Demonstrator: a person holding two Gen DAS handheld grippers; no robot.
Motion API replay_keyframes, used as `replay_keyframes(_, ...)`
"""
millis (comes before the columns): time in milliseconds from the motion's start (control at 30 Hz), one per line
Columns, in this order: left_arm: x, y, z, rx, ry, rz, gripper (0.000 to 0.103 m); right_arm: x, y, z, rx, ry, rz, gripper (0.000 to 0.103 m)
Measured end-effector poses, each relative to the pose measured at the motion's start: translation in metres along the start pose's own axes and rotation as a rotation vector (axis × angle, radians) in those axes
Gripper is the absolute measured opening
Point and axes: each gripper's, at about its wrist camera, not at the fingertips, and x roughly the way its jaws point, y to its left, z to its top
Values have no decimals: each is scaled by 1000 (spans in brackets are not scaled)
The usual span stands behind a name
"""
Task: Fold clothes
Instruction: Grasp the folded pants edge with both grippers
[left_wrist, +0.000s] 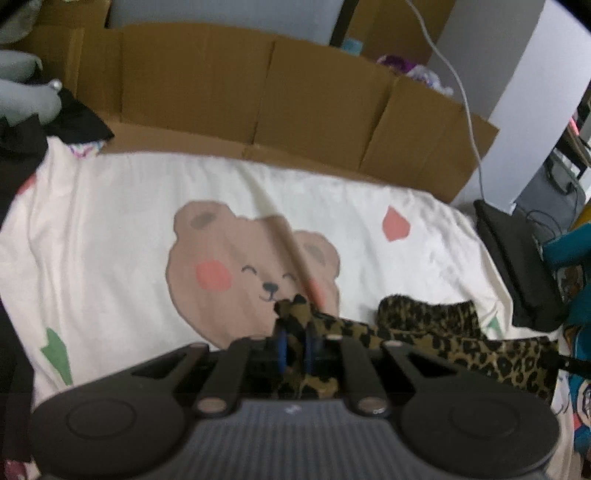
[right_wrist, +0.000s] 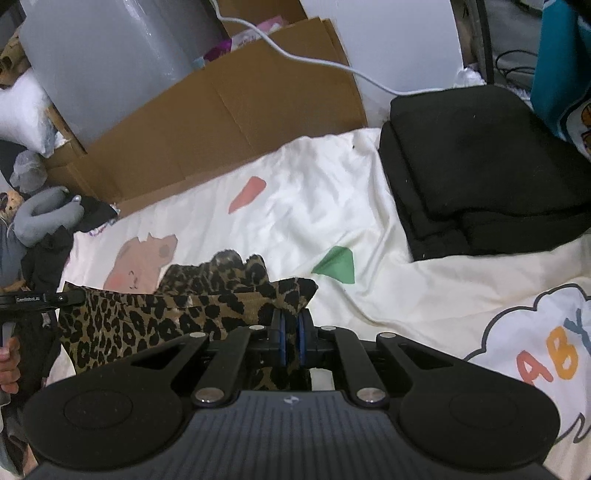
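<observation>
Right wrist: both tongs (right_wrist: 290, 341) pinch leopard-print garment (right_wrist: 155, 317) corners.

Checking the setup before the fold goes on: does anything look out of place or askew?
Nothing damaged or spilled. The leopard-print garment is bunched, pinched at one end by each gripper, left and right. The folded black clothes lie neatly on the bear-print sheet.

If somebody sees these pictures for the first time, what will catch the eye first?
The leopard-print garment, stretched between the left gripper and the right gripper, both shut on it. Behind it, a smiling bear on the cream sheet; folded black clothes sit at the sheet's right edge.
</observation>
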Motion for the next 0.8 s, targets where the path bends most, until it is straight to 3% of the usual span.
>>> replay_keyframes(533, -8, -27, 32, 4, -43, 80, 10, -3, 6, 30, 28, -19, -39, 5)
replay_keyframes(800, 20, -24, 34, 3, 1, 127, 10, 19, 8, 44, 4, 17, -61, 5)
